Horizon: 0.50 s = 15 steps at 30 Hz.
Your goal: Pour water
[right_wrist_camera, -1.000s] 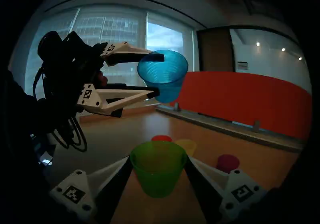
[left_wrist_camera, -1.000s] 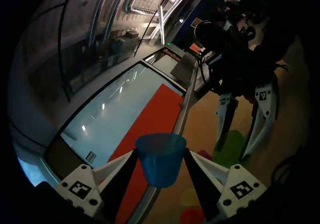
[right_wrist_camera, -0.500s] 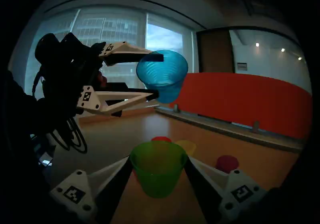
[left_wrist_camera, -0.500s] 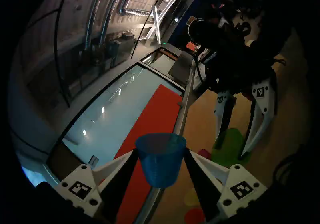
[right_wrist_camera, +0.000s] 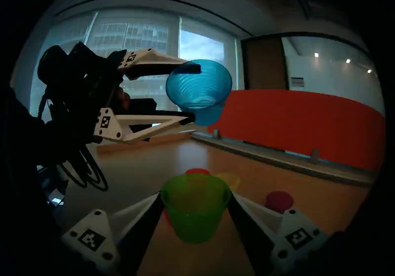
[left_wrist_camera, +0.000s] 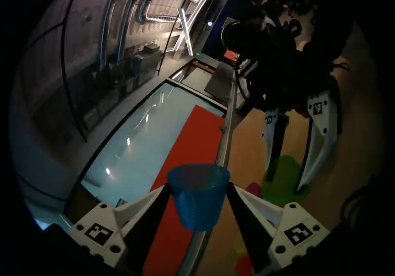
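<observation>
Fig. Pouring stance, both cups in grasp.

(a) The left tongs (left_wrist_camera: 198, 189) are closed narrow on the blue cup (left_wrist_camera: 198, 199), one finger on each side of its wall just below the rim. In the right gripper view this cup sits high and is tipped on its side, mouth turned toward the camera and down. That attitude suits letting the contents run over the lip. No stream or water level can be made out, so whether anything is flowing cannot be told.

(b) The right tongs (right_wrist_camera: 196, 199) clamp the green cup (right_wrist_camera: 196, 212) the same way, w/ the cup upright and its mouth open to the top, i.e. as the receiver. It is lower than the blue cup and near it. The height gap gives the water room to fall, and the upright hold steadies the target. Whether its base rests on the wooden surface (right_wrist_camera: 148, 165) is hidden by the cup itself.

(c) A red cup (right_wrist_camera: 197, 171), yellow cup (right_wrist_camera: 232, 178) and magenta cup (right_wrist_camera: 279, 200) stand on the surface beyond the green one, clear of both tongs and apparently not in use. A red panel (right_wrist_camera: 306, 123) forms the backdrop.

Judgement: tilt phase. Main risk is the blue rim not being lined up over the green mouth, giving a spill onto the surface.
</observation>
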Each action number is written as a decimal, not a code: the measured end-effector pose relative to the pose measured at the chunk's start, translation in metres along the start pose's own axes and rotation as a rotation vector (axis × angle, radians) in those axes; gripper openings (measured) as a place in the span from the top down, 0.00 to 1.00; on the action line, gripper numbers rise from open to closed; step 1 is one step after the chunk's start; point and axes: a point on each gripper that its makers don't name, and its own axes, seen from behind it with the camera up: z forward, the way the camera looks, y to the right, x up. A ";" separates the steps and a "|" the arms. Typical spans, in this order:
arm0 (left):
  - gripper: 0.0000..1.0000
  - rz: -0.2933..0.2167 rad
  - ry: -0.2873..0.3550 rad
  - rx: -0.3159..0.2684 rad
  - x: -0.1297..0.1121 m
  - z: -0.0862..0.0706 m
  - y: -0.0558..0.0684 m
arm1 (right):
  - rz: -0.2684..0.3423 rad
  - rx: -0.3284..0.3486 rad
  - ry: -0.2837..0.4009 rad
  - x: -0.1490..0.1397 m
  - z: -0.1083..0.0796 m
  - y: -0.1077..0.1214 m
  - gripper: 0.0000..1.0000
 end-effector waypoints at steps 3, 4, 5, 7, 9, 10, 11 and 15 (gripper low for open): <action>0.17 0.015 0.001 0.002 0.002 -0.001 0.000 | 0.000 -0.001 0.001 0.000 0.000 0.001 0.10; 0.17 0.017 0.003 0.002 0.003 -0.001 0.001 | 0.000 -0.002 0.001 0.000 -0.001 0.001 0.09; 0.17 0.018 0.004 0.001 0.004 -0.002 0.002 | 0.000 -0.002 0.002 0.000 -0.001 0.001 0.09; 0.17 0.025 0.006 0.003 0.005 -0.002 0.002 | 0.000 -0.003 0.002 0.000 -0.001 0.001 0.10; 0.17 0.033 0.006 0.004 0.006 -0.002 0.002 | 0.000 -0.003 0.003 0.001 -0.001 0.001 0.10; 0.17 0.038 0.006 0.004 0.006 -0.001 0.002 | 0.000 -0.004 0.003 0.001 -0.001 0.001 0.10; 0.17 0.042 0.006 0.004 0.007 -0.001 0.002 | 0.000 -0.004 0.003 0.001 -0.001 0.001 0.10; 0.17 0.055 0.005 0.006 0.007 0.000 0.003 | -0.001 -0.005 0.004 0.001 -0.002 0.002 0.10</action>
